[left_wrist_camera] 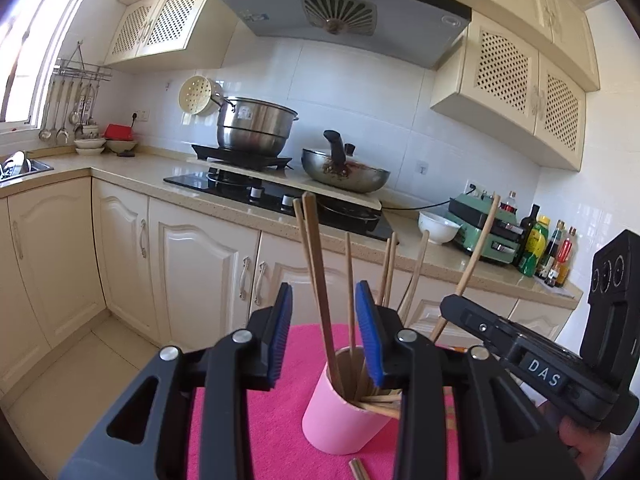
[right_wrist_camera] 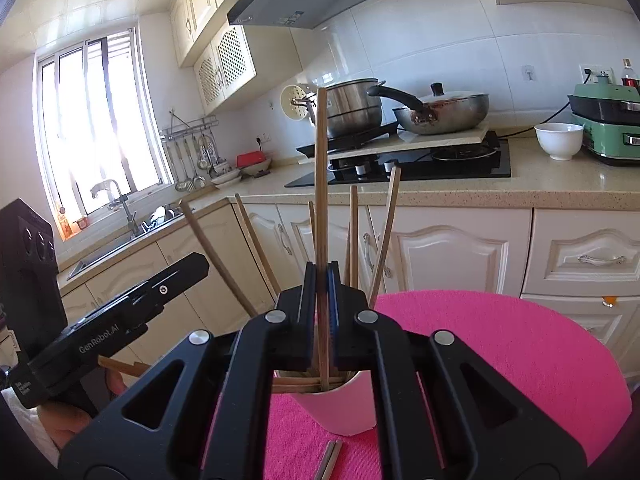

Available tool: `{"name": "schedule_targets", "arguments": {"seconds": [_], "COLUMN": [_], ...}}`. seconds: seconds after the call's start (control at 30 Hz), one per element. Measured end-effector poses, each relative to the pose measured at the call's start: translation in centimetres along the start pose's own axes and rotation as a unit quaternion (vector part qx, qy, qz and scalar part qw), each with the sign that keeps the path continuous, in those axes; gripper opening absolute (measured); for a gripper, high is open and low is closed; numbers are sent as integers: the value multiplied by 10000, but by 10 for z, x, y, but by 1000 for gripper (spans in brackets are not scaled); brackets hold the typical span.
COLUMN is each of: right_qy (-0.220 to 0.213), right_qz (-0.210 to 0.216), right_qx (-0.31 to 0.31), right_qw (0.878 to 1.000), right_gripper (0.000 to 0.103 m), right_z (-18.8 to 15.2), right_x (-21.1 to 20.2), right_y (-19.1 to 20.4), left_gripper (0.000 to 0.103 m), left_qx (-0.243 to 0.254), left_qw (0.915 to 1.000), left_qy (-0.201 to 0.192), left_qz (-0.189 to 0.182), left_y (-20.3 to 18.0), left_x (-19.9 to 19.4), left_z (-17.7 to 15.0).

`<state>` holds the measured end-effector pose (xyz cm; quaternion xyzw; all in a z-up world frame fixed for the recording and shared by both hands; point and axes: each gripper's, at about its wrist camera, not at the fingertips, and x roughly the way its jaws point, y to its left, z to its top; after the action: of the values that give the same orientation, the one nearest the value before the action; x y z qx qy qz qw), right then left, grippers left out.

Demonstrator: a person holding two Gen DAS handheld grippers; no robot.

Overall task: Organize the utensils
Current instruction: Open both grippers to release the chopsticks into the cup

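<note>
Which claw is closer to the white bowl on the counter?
Right. The right gripper sits on the side toward the white bowl, clamped on a chopstick over the pink cup. The left gripper stands open on the far side.

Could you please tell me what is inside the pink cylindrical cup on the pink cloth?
The pink cylindrical cup holds several brown wooden chopsticks, some upright, some leaning across the rim. Its bottom and the chopsticks' lower ends are hidden by the wall.
</note>
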<state>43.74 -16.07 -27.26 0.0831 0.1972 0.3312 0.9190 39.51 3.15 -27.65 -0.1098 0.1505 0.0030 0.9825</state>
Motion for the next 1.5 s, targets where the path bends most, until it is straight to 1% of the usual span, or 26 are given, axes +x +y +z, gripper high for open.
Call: {"name": "schedule_targets", "arguments": {"seconds": [0.13,0.3,0.63,0.73,0.77,0.8,0.83,0.87,0.9,1.03,1.1,1.2,1.37,1.5], "right_qy": [128,259,281,303,290,268,233,181,142,61,-18,-109,-215,-210], "right_qz": [-59,-151,-333,-404,-424,-430,-431,-435,-433,-464,-509,-584,-743,-904], "right_qx": [-14,-8,-5,-108,-125,-131,-138,-146,-144,-124,-131,-177,-237,-213], "right_qw": [9999,9996,9991,9987,9986,9986,9987,9988,9989,9988,9986,9981,9967,9955], "right_gripper": [7,7,7,8,11,19,24,35,45,45,51,55,55,56], "right_z": [-8,-16,-19,-19,-18,-18,-17,-16,-15,-11,-8,-3,2,-3], "right_x": [3,7,3,0,-2,-3,-6,-9,-12,-22,-32,-44,-73,-97], "right_y": [3,3,15,22,25,27,29,32,33,40,44,51,61,64], "left_gripper": [34,35,37,38,38,38,40,41,41,42,44,46,46,46], "left_qx": [61,209,391,435,444,456,466,467,471,471,465,531,665,776], "left_qw": [9999,9994,9981,9978,9978,9978,9977,9977,9977,9977,9978,9976,9970,9962], "left_qy": [73,145,212,223,208,190,189,196,202,188,173,109,60,65], "left_qz": [55,224,433,441,436,442,451,444,440,443,432,432,395,380], "left_y": [1,3,4,4,4,4,4,4,3,4,4,1,-7,-18], "left_x": [-3,-7,-14,-17,-19,-21,-22,-24,-26,-38,-45,-56,-76,-90], "left_z": [0,-1,1,3,4,4,5,5,6,9,12,16,22,22]}}
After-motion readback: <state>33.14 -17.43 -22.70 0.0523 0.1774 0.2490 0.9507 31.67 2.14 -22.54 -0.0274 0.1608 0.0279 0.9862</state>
